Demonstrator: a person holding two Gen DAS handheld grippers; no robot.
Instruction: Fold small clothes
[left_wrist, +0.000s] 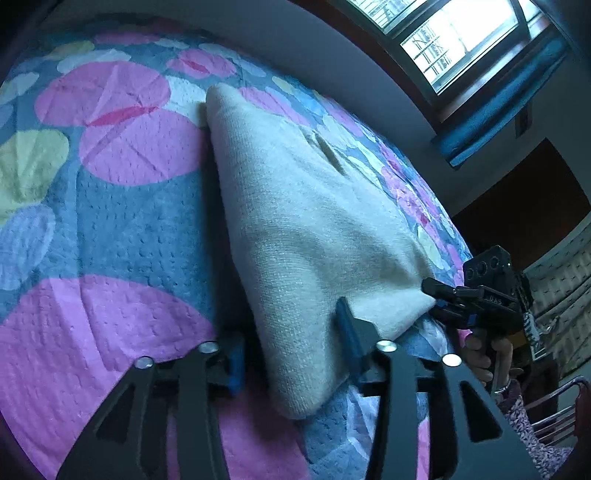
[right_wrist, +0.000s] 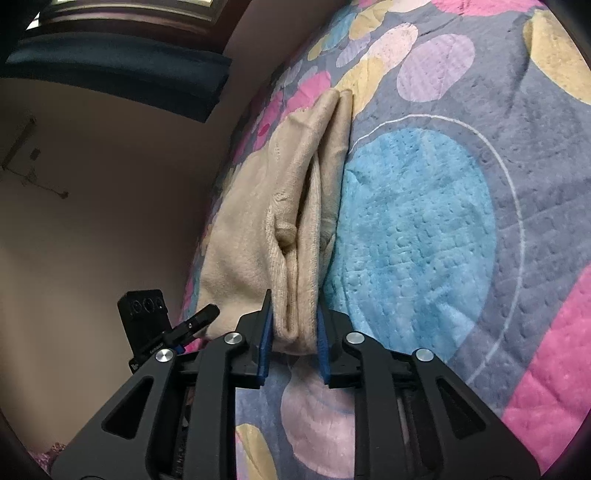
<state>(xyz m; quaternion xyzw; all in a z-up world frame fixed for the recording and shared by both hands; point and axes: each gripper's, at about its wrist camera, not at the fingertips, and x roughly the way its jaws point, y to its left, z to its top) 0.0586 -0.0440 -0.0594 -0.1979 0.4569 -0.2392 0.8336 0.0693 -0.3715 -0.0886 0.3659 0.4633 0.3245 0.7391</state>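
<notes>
A cream folded garment (left_wrist: 306, 221) lies flat on a quilt with coloured circles (left_wrist: 122, 229). Its near corner sits between the fingers of my left gripper (left_wrist: 290, 332), which is open; the left pad (left_wrist: 234, 365) stands clear of the cloth. In the right wrist view the garment (right_wrist: 258, 221) shows its stacked folded edges. My right gripper (right_wrist: 293, 326) is shut on the thick folded end, both blue pads against it. The right gripper (left_wrist: 434, 301) appears in the left wrist view at the garment's other near corner, and the left gripper (right_wrist: 195, 325) shows low beside the cloth in the right wrist view.
The quilt (right_wrist: 424, 221) spreads widely around the garment. A hand (left_wrist: 484, 354) holds the right gripper's handle. A chair (left_wrist: 554, 413) stands past the bed's edge at lower right. A window (left_wrist: 461, 40) and a plain wall (right_wrist: 92, 221) lie beyond the bed.
</notes>
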